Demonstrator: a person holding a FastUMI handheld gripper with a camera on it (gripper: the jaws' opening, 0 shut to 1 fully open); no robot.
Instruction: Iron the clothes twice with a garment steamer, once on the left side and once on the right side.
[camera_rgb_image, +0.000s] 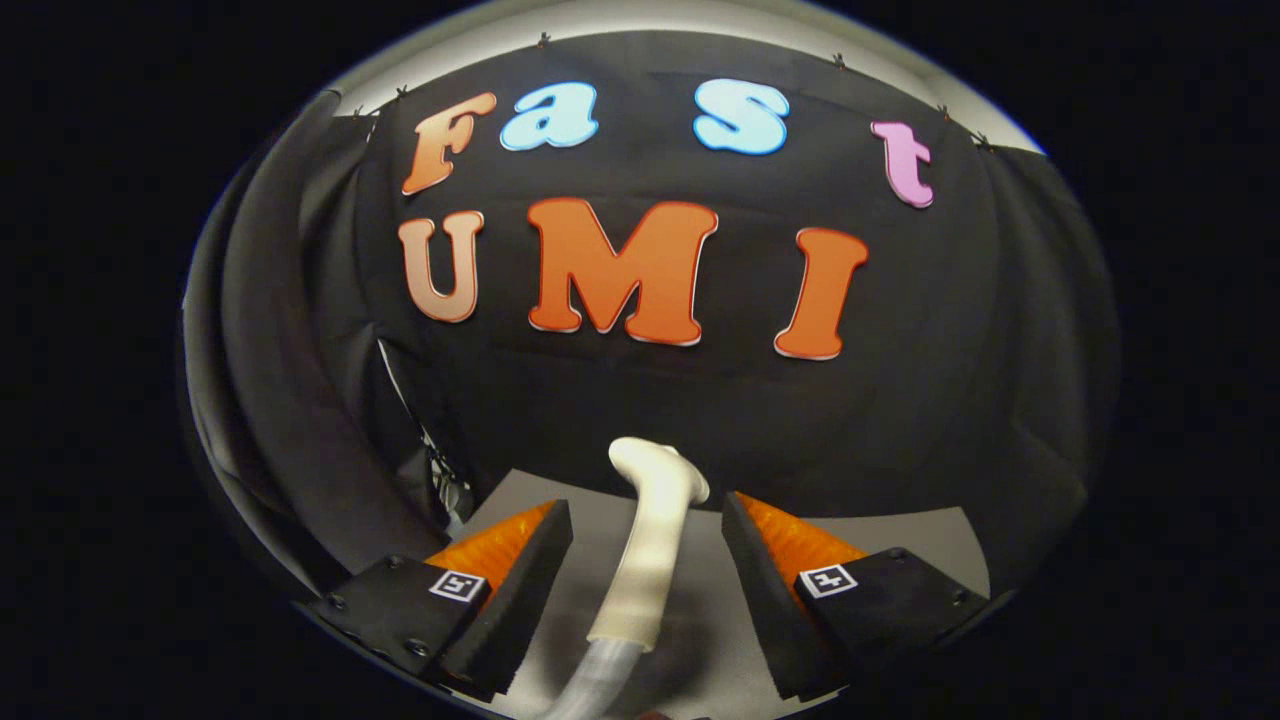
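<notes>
The claw (645, 530) is spread wide, its black pads either side of the cream garment steamer (650, 540) without touching it, above the grey tabletop (900, 535).

We see black cloth wall (940, 400) draped w/ folds at left, pale ceiling strip (640, 15) above, grey surface (900, 535) below.
</notes>
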